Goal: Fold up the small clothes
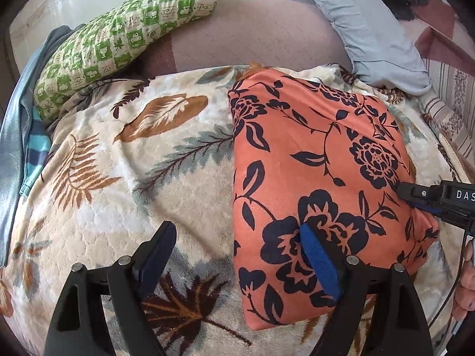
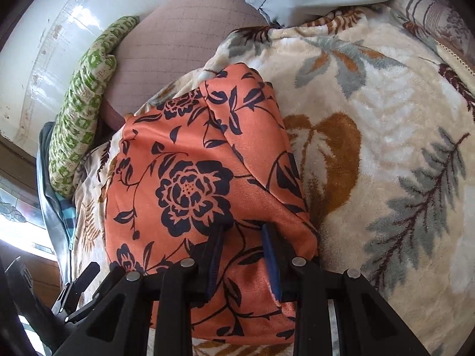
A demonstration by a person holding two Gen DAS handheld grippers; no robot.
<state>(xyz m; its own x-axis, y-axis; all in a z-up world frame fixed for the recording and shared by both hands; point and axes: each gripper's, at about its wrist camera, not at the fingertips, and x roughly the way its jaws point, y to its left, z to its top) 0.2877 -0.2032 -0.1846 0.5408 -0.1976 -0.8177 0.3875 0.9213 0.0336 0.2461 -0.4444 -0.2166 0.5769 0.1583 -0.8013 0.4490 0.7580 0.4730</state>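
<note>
the orange floral garment (image 1: 320,184) lies folded into a compact block on a cream leaf-print blanket (image 1: 124,178) spread over a bed. the left gripper (image 1: 234,255) has its jaws spread wide and released: its right finger with the blue pad rests on the garment's near edge, its left finger stands over bare blanket at about 9 o'clock from the cloth, and nothing is pinched between them. the right gripper (image 2: 245,250) has its jaws drawn in narrow over the garment's near corner, with orange cloth lying between the pads; whether they actually pinch it or merely press down on it i cannot tell from this view. in the left wrist view the right gripper reaches the garment's edge from 3 o'clock. beyond the blanket, at 11 o'clock, lies a green checked pillow (image 1: 118,38), and at 1 o'clock a pale blue pillow (image 1: 371,35).
</note>
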